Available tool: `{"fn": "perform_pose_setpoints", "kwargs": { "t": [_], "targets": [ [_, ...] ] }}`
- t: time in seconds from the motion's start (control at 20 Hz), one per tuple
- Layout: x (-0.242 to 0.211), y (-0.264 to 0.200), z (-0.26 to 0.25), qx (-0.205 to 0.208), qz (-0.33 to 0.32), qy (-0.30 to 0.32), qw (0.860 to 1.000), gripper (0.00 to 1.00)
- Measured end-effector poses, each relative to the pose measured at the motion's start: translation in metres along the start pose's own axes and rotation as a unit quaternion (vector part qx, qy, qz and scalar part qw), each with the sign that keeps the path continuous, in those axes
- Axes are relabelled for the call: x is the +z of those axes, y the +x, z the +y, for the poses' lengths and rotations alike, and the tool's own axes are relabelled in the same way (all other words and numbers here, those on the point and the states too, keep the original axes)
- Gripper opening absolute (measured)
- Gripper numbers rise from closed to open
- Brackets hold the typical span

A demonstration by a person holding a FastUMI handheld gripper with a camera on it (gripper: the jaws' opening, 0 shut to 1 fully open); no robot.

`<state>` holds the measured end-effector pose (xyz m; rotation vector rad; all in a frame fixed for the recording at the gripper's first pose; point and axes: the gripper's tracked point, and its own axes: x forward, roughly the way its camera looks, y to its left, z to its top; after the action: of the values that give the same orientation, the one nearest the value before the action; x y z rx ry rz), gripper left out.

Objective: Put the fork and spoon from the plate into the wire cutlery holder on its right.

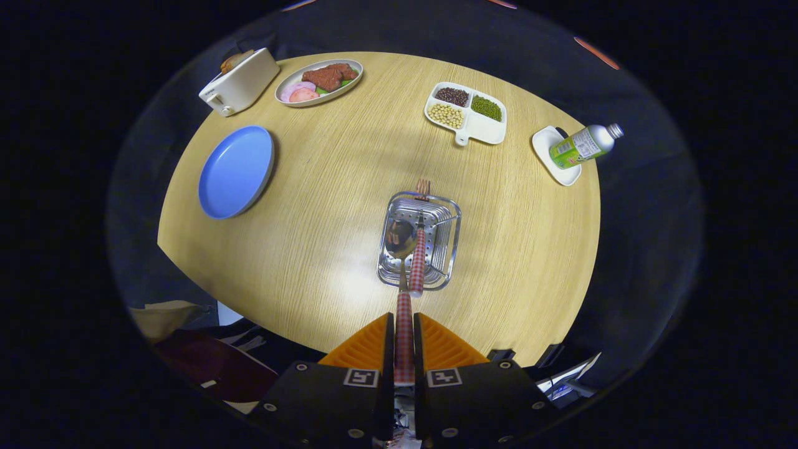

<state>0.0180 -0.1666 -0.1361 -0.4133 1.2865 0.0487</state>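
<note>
A staged dining setup inside a dark-walled booth — a round wooden desk (349, 187) laid like a home meal table. On it sit a white toaster (240, 82), an oval plate of meat and sliced vegetables (319, 82), a divided dish of beans (466, 112), an empty blue plate (236, 171) and a wire cutlery holder (419, 248). A bottle (584, 144) lies on a small white dish (552, 154) at the desk's far edge — cables and clutter below the near edge mark it as a recording rig, not a lived-in kitchen.

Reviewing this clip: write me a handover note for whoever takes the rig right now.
Gripper: shut on the spoon by its checked handle; the bowl hangs over the wire cutlery holder.
Fork: already standing in the holder, tines up at its far rim.
Blue plate: left of the holder, nothing on it.
Done: fork placed, spoon lifted off the plate.
Left: lower the spoon into the holder, open the fingers, back away.
</note>
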Motion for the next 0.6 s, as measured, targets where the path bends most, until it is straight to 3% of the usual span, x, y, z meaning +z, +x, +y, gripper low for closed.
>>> {"fn": "perform_pose_setpoints", "kwargs": {
  "t": [0.15, 0.25, 0.3, 0.45, 0.5, 0.6],
  "targets": [
    [0.002, -0.006, -0.005, -0.009, -0.021, 0.019, 1.0, 0.19],
    [0.009, -0.014, -0.009, -0.017, -0.052, 0.04, 0.998, 0.3],
    [0.013, -0.019, -0.009, -0.018, -0.071, 0.053, 0.996, 0.44],
    [0.035, -0.04, -0.013, -0.028, -0.145, 0.091, 0.985, 0.69],
    [0.043, -0.047, -0.015, -0.034, -0.174, 0.101, 0.979, 0.83],
    [0.055, -0.065, -0.018, -0.042, -0.231, 0.123, 0.964, 0.95]
  ]
}}
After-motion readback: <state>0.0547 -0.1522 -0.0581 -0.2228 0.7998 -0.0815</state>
